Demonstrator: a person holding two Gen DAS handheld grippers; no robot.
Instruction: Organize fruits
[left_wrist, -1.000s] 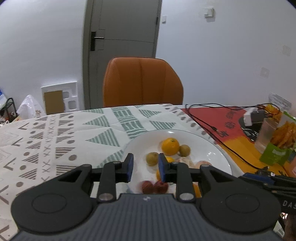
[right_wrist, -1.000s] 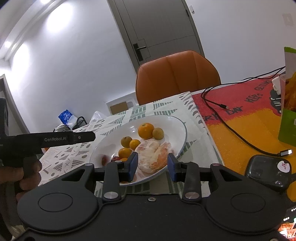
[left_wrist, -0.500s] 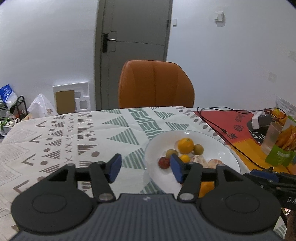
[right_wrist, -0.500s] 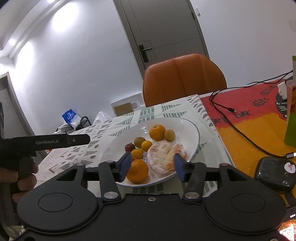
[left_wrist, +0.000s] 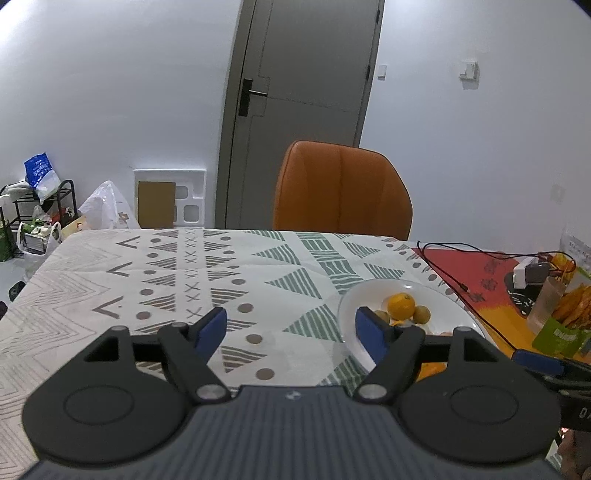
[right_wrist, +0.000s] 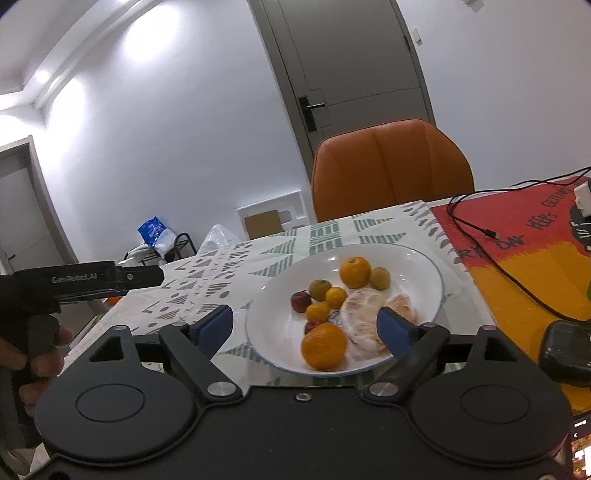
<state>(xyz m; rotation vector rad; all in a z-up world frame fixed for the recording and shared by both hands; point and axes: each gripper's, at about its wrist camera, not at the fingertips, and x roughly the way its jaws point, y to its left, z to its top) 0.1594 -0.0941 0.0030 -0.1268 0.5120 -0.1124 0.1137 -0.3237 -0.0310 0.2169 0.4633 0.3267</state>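
Surface: patterned tablecloth (left_wrist: 229, 273) is carrying round white plate (right_wrist: 424, 266) near its right edge.
Fruit: oranges (right_wrist: 324, 346), peeled segments sitting on plate.
Left tool (left_wrist: 291, 328): hanging released, empty.
Right tool (right_wrist: 306, 325): hanging released, empty.
Risk: nudging rim, fruit probably rolling off.

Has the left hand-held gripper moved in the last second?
Yes. The left hand-held gripper has pulled back and leftward from the white plate, which now sits lower right in its view, and its jaws have opened wide.

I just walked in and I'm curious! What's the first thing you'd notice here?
The white plate of fruit on the patterned tablecloth, a big orange at its near edge beside peeled citrus. Behind the table stands an orange chair.
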